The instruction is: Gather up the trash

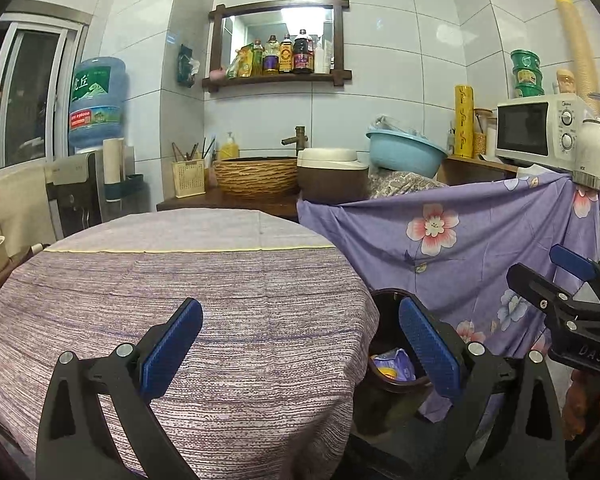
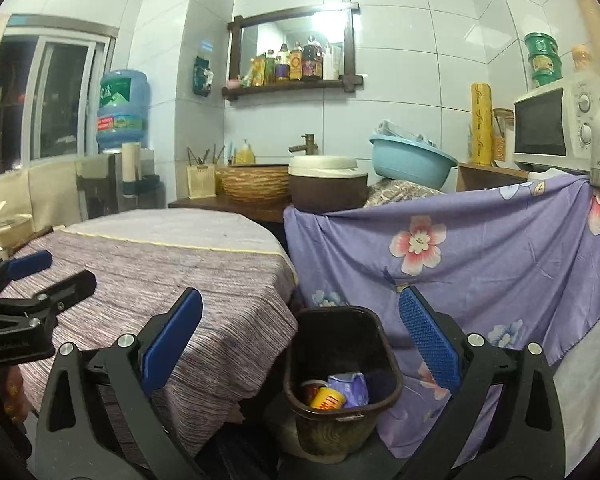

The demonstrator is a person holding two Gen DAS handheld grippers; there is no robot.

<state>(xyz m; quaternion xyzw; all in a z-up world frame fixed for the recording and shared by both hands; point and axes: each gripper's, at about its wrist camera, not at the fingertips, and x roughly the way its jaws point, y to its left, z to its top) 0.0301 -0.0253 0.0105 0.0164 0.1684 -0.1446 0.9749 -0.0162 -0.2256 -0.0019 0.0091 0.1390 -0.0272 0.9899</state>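
A dark brown trash bin (image 2: 342, 380) stands on the floor between the round table and the floral cloth. Inside it lie a purple wrapper (image 2: 350, 388) and a yellow-red packet (image 2: 327, 398). My right gripper (image 2: 300, 344) hangs open above the bin with nothing between its blue pads. In the left wrist view my left gripper (image 1: 300, 344) is open and empty over the table's right edge; the bin (image 1: 392, 364) with the purple wrapper (image 1: 392, 366) shows beside its right finger. Each gripper appears in the other's view: the right gripper (image 1: 560, 280) and the left gripper (image 2: 40, 276).
The round table (image 1: 180, 300) wears a purple striped cloth. A purple floral cloth (image 2: 480, 260) drapes the counter on the right, under a microwave (image 1: 540, 130) and blue basin (image 1: 406, 150). Behind are a sink bowl (image 1: 256, 176), rice cooker (image 1: 332, 176) and water dispenser (image 1: 96, 104).
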